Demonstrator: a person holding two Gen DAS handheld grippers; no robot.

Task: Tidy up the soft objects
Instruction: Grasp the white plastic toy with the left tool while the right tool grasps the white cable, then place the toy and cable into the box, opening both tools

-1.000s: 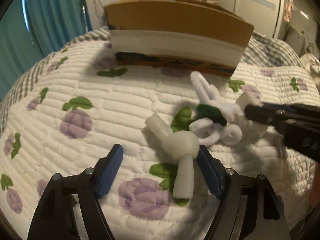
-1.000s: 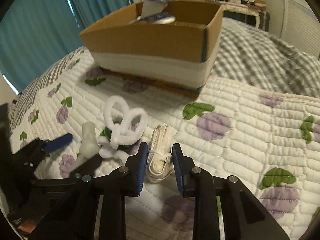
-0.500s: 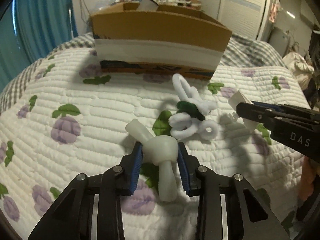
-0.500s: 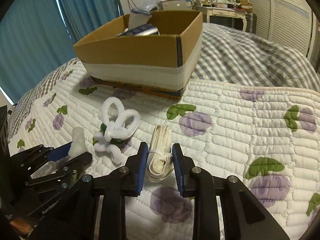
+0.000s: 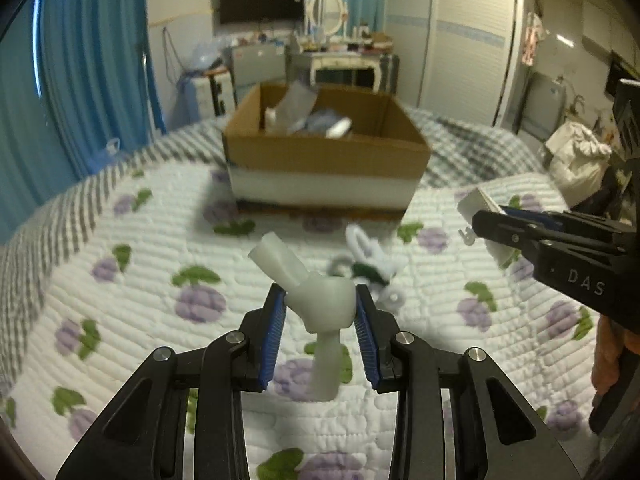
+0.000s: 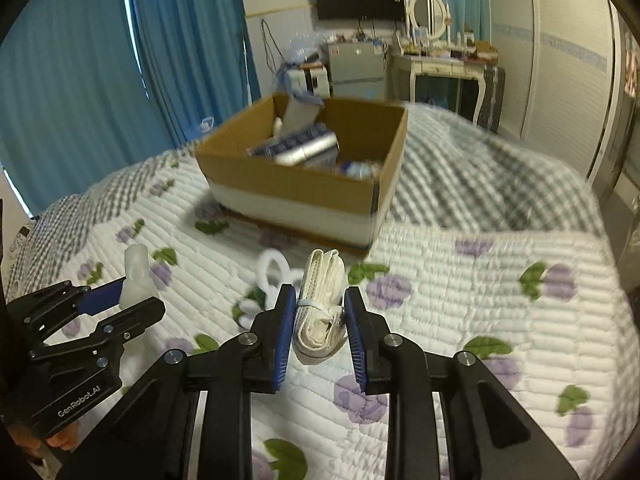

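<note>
My left gripper [image 5: 320, 312] is shut on a white rubbery three-armed toy [image 5: 316, 304] and holds it above the quilt. My right gripper [image 6: 316, 312] is shut on a folded cream cloth bundle [image 6: 322, 304], also lifted. In the left wrist view the right gripper [image 5: 484, 220] reaches in from the right with the bundle [image 5: 476, 204]. In the right wrist view the left gripper [image 6: 132, 296] shows at the left with the toy [image 6: 136, 276]. A white and green pipe-cleaner flower [image 5: 368, 264] lies on the quilt between them; it also shows in the right wrist view [image 6: 268, 276]. An open cardboard box [image 5: 324, 156] stands behind.
The box [image 6: 304, 184] holds several packets and a bottle. The bed has a white quilt [image 5: 140, 280] with purple and green prints and a grey checked cover [image 6: 480, 184] behind. Blue curtains [image 6: 80, 80], a dressing table [image 6: 436, 64] and wardrobes stand beyond.
My left gripper closed on the white toy and lifted it. My right gripper lifted the cloth bundle. Both rose, so the box's inside now shows.
</note>
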